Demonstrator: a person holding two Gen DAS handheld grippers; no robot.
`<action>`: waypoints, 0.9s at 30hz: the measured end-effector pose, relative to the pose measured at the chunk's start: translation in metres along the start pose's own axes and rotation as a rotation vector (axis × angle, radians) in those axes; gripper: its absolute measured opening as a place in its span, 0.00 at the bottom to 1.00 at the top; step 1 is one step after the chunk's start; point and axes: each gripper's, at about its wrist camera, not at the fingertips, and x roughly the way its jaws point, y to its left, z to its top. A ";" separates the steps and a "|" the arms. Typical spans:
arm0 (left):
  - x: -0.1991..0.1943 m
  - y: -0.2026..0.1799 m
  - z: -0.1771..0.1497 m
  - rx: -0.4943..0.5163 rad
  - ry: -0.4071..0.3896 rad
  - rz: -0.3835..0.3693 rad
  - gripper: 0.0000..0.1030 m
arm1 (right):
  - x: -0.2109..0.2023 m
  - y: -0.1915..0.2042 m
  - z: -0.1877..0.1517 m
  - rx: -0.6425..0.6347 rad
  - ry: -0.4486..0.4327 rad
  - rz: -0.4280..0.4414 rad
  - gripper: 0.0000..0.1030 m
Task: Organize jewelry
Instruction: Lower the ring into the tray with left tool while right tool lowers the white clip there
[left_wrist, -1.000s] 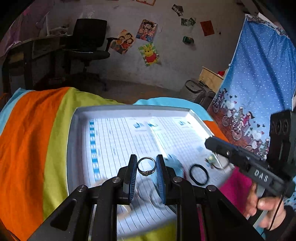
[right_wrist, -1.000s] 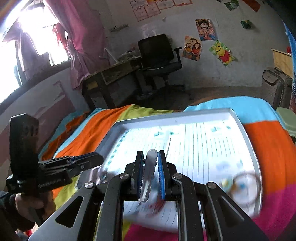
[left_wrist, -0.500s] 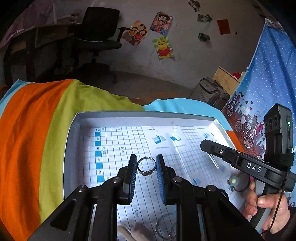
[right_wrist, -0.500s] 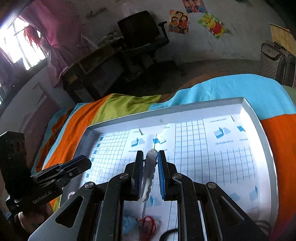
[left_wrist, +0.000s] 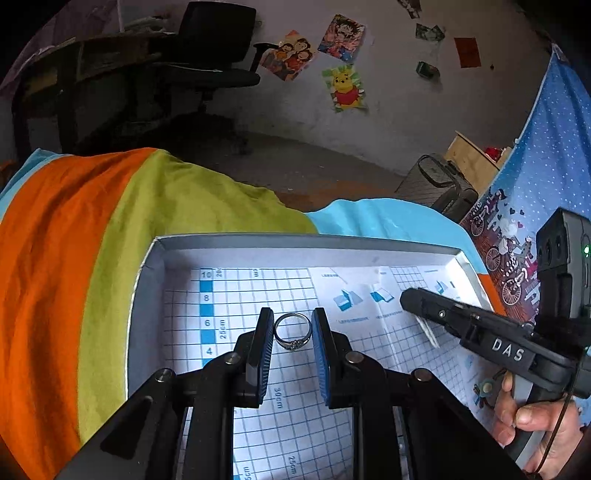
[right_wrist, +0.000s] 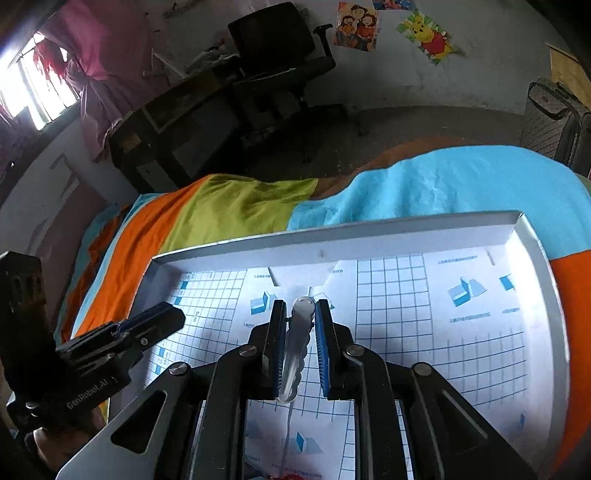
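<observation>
My left gripper (left_wrist: 292, 320) is shut on a silver ring (left_wrist: 293, 331) with a small stone setting, held above the grid-printed floor of a shallow white tray (left_wrist: 295, 242). My right gripper (right_wrist: 300, 309) is shut on a clear plastic strip-like piece (right_wrist: 294, 350) that hangs down between the pads, over the same tray (right_wrist: 332, 236). The right gripper also shows at the right of the left wrist view (left_wrist: 417, 301), the clear piece (left_wrist: 427, 330) dangling below it. The left gripper shows at the left of the right wrist view (right_wrist: 173, 317).
The tray lies on a bed covered with an orange, green and light blue striped sheet (left_wrist: 92, 229). A small bead pendant on a hoop (left_wrist: 485, 387) lies at the tray's right side. A desk and office chair (right_wrist: 277, 48) stand beyond the bed.
Both grippers moved forward over the tray toward its far edge, each keeping its hold. The black hair band and other pieces at the tray's near end dropped out of view.
</observation>
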 end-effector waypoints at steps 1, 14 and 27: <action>0.001 0.002 0.001 -0.007 0.002 0.002 0.19 | 0.003 -0.001 0.001 0.000 0.003 0.002 0.13; 0.015 0.017 0.001 -0.078 0.056 0.012 0.19 | 0.018 0.006 0.001 -0.014 0.020 -0.013 0.13; 0.012 0.032 -0.004 -0.164 0.046 0.006 0.20 | 0.027 0.008 0.001 -0.015 0.026 -0.018 0.14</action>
